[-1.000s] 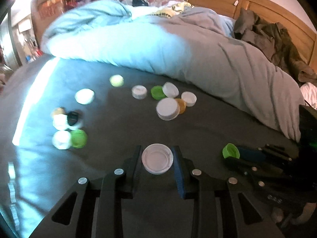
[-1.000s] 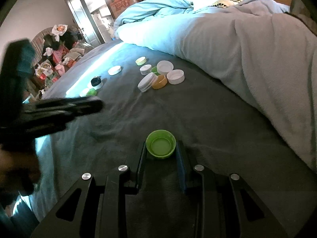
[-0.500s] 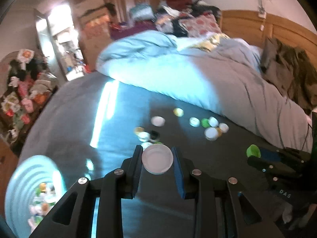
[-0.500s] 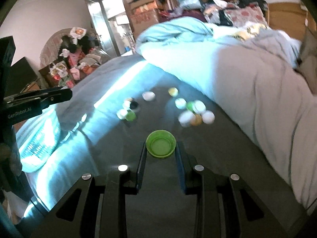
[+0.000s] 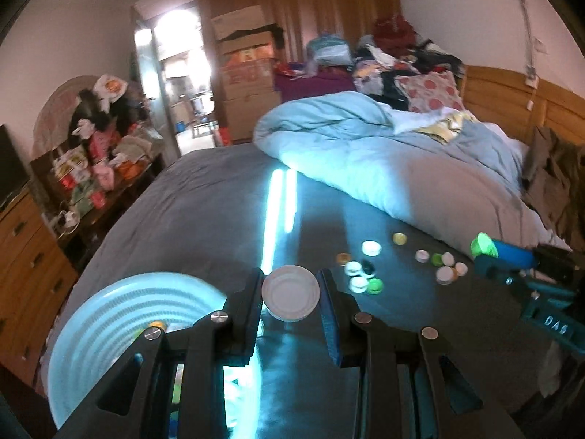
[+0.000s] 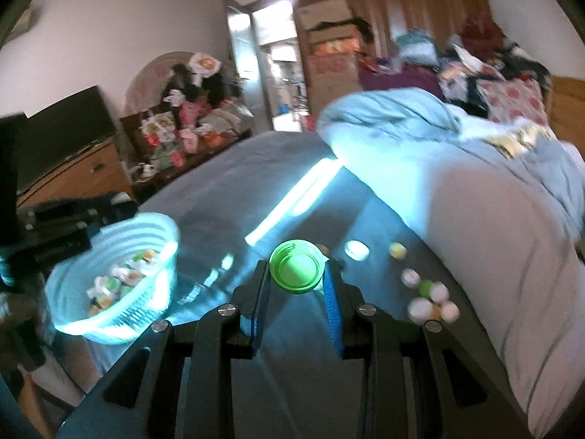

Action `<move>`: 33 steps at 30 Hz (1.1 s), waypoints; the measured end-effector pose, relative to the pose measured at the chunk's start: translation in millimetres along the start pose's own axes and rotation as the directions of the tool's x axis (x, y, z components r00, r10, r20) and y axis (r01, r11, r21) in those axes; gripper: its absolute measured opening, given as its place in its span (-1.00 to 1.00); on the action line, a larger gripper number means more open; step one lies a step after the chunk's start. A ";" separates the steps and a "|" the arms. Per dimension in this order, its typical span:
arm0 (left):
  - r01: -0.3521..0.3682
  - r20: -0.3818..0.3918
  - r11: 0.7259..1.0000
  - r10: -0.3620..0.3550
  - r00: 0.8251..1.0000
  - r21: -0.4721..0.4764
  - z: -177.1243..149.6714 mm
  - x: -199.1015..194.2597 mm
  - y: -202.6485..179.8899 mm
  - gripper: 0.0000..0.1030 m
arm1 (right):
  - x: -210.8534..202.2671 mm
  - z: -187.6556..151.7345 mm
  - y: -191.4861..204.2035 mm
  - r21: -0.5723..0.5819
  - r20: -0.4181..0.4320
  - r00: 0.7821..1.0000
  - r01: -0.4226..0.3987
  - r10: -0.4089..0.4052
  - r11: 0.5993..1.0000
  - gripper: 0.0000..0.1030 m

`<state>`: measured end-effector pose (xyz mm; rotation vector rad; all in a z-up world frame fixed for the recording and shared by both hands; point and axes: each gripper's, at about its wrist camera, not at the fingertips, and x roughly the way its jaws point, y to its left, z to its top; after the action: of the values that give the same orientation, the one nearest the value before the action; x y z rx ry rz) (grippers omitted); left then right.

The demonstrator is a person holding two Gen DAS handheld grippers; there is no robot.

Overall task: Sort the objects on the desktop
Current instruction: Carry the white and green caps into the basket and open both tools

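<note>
The left gripper (image 5: 290, 294) has its jaws clamped on a white cap (image 5: 290, 292) at lower centre of the left view, with the pale blue basket (image 5: 109, 314) at lower left, its rim just beside the left finger. The right gripper (image 6: 297, 274) grips a green cap (image 6: 297, 269) at the centre of its view, the basket (image 6: 146, 226) well apart at left. Loose caps (image 5: 365, 278) lie right of centre on the dark bedsheet (image 5: 204, 219), near the folded duvet's edge (image 5: 384, 201).
</note>
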<state>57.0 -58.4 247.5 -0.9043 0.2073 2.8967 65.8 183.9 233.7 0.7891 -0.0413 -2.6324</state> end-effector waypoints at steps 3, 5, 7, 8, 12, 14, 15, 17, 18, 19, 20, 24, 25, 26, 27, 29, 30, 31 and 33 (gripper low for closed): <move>-0.025 -0.002 0.999 0.025 1.000 -0.038 -3.9 -6.2 26.6 -0.38 | 6.9 15.7 28.8 -0.043 0.008 0.999 -0.042 0.042 0.998 -0.50; -0.045 -0.003 0.997 0.045 0.999 -0.063 -6.0 -9.8 44.7 -0.38 | 12.2 26.0 50.1 -0.070 0.009 0.997 -0.079 0.080 0.994 -0.50; -0.062 -0.007 0.994 0.062 0.998 -0.094 -9.1 -14.1 64.4 -0.38 | 18.9 35.4 72.1 -0.103 0.007 0.994 -0.110 0.112 0.989 -0.50; -0.075 -0.010 0.991 0.075 0.997 -0.107 -10.6 -16.5 74.8 -0.38 | 21.8 39.5 80.9 -0.113 0.005 0.992 -0.127 0.128 0.985 -0.50; -0.117 -0.036 0.981 0.113 0.993 -0.157 -17.2 -21.8 117.5 -0.38 | 38.5 58.4 118.8 -0.150 -0.015 0.982 -0.189 0.189 0.971 -0.50; -0.135 -0.049 0.975 0.129 0.990 -0.177 -21.0 -22.5 135.7 -0.38 | 46.6 63.9 131.2 -0.159 -0.030 0.978 -0.211 0.209 0.965 -0.50; -0.147 -0.058 0.972 0.139 0.989 -0.186 -23.6 -22.6 144.9 -0.38 | 52.5 68.4 140.4 -0.166 -0.042 0.975 -0.224 0.220 0.960 -0.50; -0.157 -0.073 0.966 0.145 0.987 -0.207 -29.2 -22.6 160.3 -0.38 | 60.3 71.2 150.3 -0.180 -0.060 0.971 -0.240 0.232 0.954 -0.50; -0.162 -0.080 0.961 0.148 0.986 -0.224 -32.9 -22.0 170.0 -0.38 | 66.1 73.5 158.7 -0.189 -0.074 0.968 -0.250 0.240 0.950 -0.50; -0.165 -0.087 0.958 0.148 0.985 -0.235 -36.7 -22.5 176.6 -0.38 | 69.8 74.1 163.7 -0.195 -0.084 0.966 -0.258 0.245 0.946 -0.50; -0.169 -0.095 0.954 0.150 0.984 -0.246 -39.9 -21.2 183.4 -0.38 | 73.2 74.8 168.1 -0.200 -0.095 0.963 -0.265 0.251 0.943 -0.50; -0.175 -0.141 0.946 0.141 0.980 -0.272 -52.2 -11.1 202.8 -0.38 | 88.1 74.6 187.0 -0.216 -0.154 0.951 -0.298 0.269 0.930 -0.50; -0.173 -0.148 0.946 0.136 0.980 -0.274 -54.3 -9.4 203.7 -0.38 | 92.2 73.3 190.2 -0.213 -0.173 0.946 -0.306 0.273 0.928 -0.50; -0.168 -0.158 0.945 0.128 0.979 -0.279 -56.4 -7.4 206.5 -0.38 | 97.7 73.8 192.3 -0.211 -0.188 0.943 -0.311 0.274 0.927 -0.50; -0.165 -0.170 0.945 0.121 0.978 -0.282 -58.7 -4.8 209.7 -0.38 | 101.4 72.3 194.9 -0.210 -0.204 0.940 -0.317 0.275 0.925 -0.50; -0.159 -0.188 0.945 0.107 0.976 -0.285 -61.1 0.5 213.7 -0.38 | 102.4 68.2 200.2 -0.211 -0.231 0.933 -0.326 0.277 0.921 -0.50; -0.155 -0.196 0.945 0.100 0.975 -0.288 -63.2 2.5 216.9 -0.38 | 105.9 66.4 203.2 -0.213 -0.243 0.929 -0.332 0.279 0.919 -0.50; -0.151 -0.202 0.945 0.094 0.975 -0.290 -63.5 4.8 218.8 -0.38 | 105.9 65.6 205.6 -0.212 -0.253 0.926 -0.336 0.281 0.917 -0.50; -0.148 -0.214 0.944 0.086 0.973 -0.293 -65.9 8.1 222.4 -0.38 | 108.5 63.9 209.3 -0.211 -0.271 0.920 -0.343 0.283 0.915 -0.50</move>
<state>57.0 -287.7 211.4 -1.2744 -0.1912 2.9983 23.8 -55.3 259.5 0.9118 0.2145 -2.1708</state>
